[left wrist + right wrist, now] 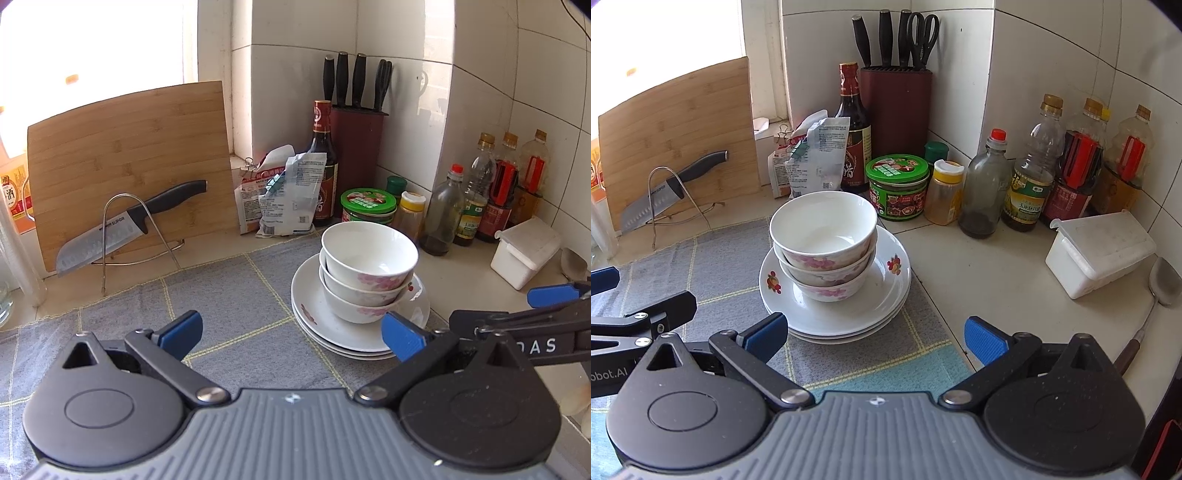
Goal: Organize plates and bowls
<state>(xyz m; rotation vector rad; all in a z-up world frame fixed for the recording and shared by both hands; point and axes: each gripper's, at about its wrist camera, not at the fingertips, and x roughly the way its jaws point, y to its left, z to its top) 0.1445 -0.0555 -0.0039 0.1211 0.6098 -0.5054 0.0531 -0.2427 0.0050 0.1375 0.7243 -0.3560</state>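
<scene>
Both grippers [291,334] [875,338] gape near the plates' [886,302] front rim.

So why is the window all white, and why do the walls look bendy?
Left wrist view: sunlight overexposes the window, washing it white. Right wrist view: same glare at the window; the fisheye lens curves the tile lines. Bowls stay sharp.

- Left gripper [291,334]: jaws spread wide, blue pads [183,330] empty, held level and pointing far.
- Right gripper [875,336]: jaws equally wide, nothing between them, just right of the left one.
</scene>
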